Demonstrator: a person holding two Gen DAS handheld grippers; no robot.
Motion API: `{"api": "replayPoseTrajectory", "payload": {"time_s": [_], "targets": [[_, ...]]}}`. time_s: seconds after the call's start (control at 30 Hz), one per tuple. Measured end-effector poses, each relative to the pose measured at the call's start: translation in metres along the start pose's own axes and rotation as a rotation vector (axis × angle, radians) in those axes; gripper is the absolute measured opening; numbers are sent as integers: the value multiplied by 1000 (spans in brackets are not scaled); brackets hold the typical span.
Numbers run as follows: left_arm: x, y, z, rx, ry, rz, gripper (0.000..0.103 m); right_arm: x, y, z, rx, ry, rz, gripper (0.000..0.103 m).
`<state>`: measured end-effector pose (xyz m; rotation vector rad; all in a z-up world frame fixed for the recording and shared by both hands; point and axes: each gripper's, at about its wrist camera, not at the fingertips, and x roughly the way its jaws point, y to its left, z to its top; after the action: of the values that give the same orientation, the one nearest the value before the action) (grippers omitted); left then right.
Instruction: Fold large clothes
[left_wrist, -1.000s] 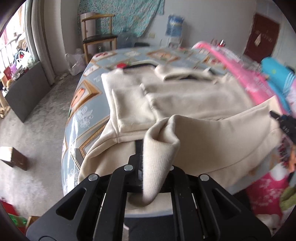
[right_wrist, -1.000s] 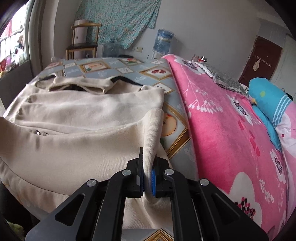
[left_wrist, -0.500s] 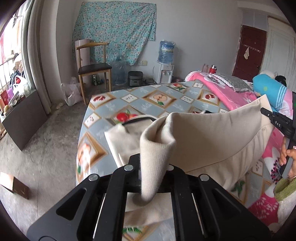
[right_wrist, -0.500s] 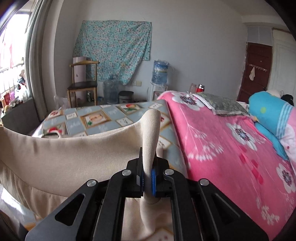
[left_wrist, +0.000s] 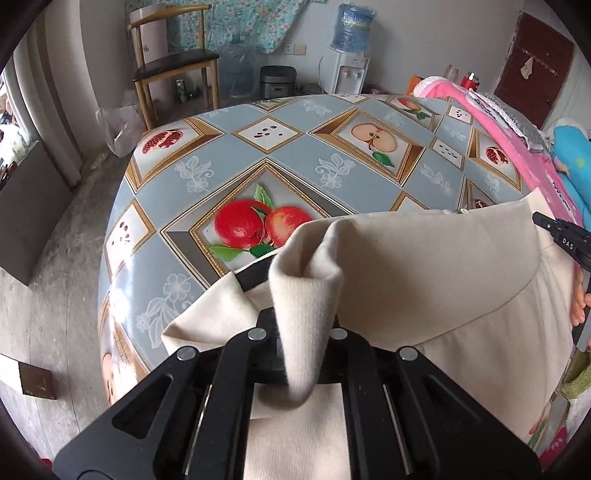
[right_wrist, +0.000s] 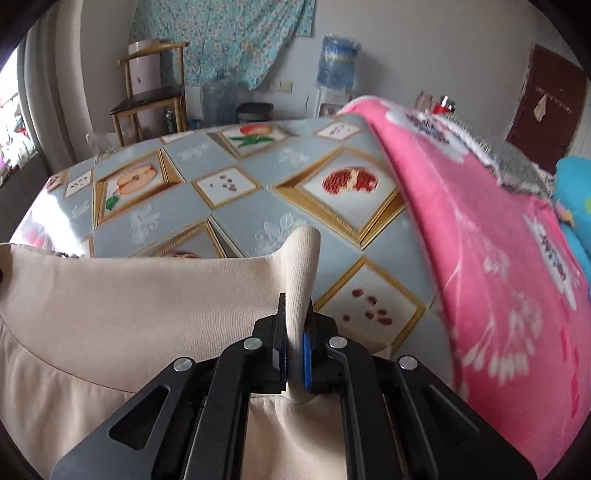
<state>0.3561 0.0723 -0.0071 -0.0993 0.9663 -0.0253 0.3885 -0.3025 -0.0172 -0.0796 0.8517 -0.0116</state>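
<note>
Pinching one ribbed hem corner each, our left tongs (left_wrist: 301, 354) and right tongs (right_wrist: 295, 354) hold the single large cream knit garment (left_wrist: 424, 266) stretched between them, its long edge running left to right. It hangs just beyond both tongs, equally near each, over the near part of the one fruit-patterned blue bench (left_wrist: 295, 155), whose far part lies bare.

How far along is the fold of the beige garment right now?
Done: both hand-held grippers, left and right, are shut on the ribbed hem of the beige knit garment. In hand: that hem is stretched between them above the fruit-print tablecloth. Left: lay it down, release, smooth.
</note>
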Motion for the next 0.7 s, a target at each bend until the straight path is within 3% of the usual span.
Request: {"api": "replayPoseTrajectory", "payload": {"time_s": [0.17,0.23,0.27,0.3,0.33,0.37,0.47,0.53,0.63,0.7], "targets": [[-5,7,17,-10,-45,-33,5,-4,-2,16,16,-31,6,6],[10,13,18,-47,-8,-58,11,11,-9,17,64,10,22,6],[18,17,18,-66,15,-67,14,21,-13,17,88,52,34,12],[23,24,18,-104,22,-77,23,31,-19,16,124,95,45,17],[22,31,18,-137,9,-83,33,34,-33,14,196,119,67,31],[16,41,17,-178,-16,-84,36,31,-45,12,254,120,88,35],[-14,76,15,-298,-102,-33,35,6,-91,7,411,68,146,36],[-36,94,10,-336,-136,17,35,-21,-116,1,449,25,46,37],[-70,96,-7,-317,-177,50,35,-66,-128,-14,441,-41,12,37],[-87,85,-23,-291,-195,7,35,-96,-108,-30,341,-83,64,38]]}}
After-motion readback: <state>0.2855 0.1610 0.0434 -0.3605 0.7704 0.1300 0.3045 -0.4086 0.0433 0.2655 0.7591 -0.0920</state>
